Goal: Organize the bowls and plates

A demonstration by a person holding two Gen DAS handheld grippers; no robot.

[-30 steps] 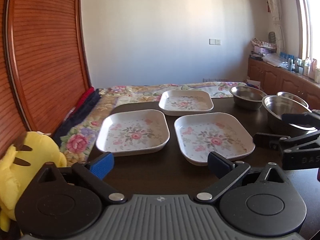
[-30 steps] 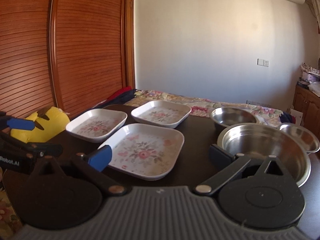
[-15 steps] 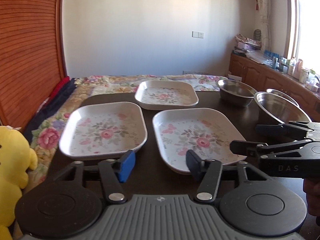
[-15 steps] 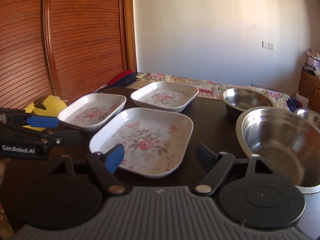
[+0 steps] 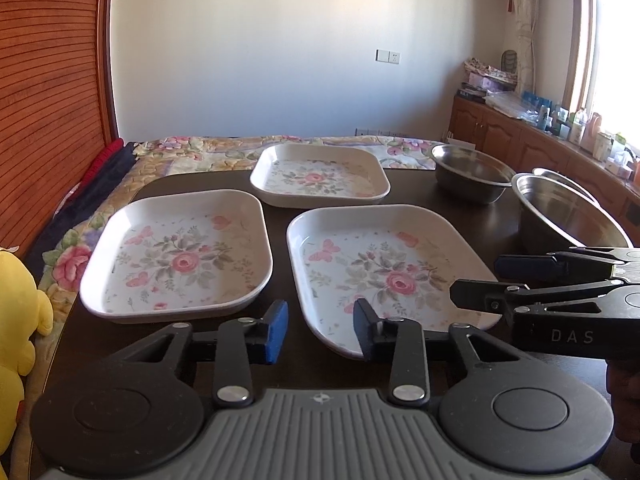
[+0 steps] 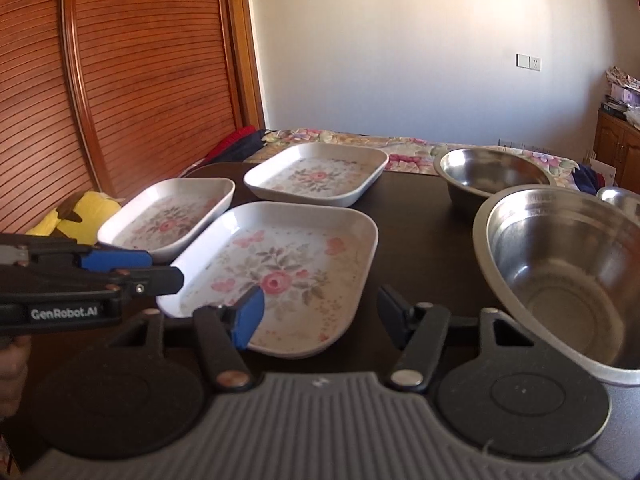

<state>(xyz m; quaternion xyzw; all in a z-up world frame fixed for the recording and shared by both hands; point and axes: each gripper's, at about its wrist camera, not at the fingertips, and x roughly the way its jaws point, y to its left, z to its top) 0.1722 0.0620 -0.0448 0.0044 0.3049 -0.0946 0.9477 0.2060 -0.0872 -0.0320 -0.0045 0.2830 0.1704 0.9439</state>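
- Three plates sit on the dark, smooth worktop (image 5: 416, 196): each is a shallow square with rounded corners, glossy white, printed with pink roses and butterflies.
- The near-right plate (image 5: 384, 276) lies just beside the near-left plate (image 5: 180, 256); the far plate (image 5: 320, 176) sits behind them. All three are empty.
- Three round bowls of shiny steel stand to the right: a large bowl (image 6: 560, 264) nearest, a smaller bowl (image 6: 496, 176) behind it, a third bowl (image 6: 620, 196) at the edge. The first two are empty; the third is largely hidden.
- The left tongs (image 5: 320, 330) have just been closing, pads apart, with nothing between them.
- The right tongs (image 6: 320, 312) have likewise been narrowing; their pads stand apart over the near-right plate's front rim without pressing it.
- A yellow plush toy (image 5: 16, 320) rests left of the worktop.
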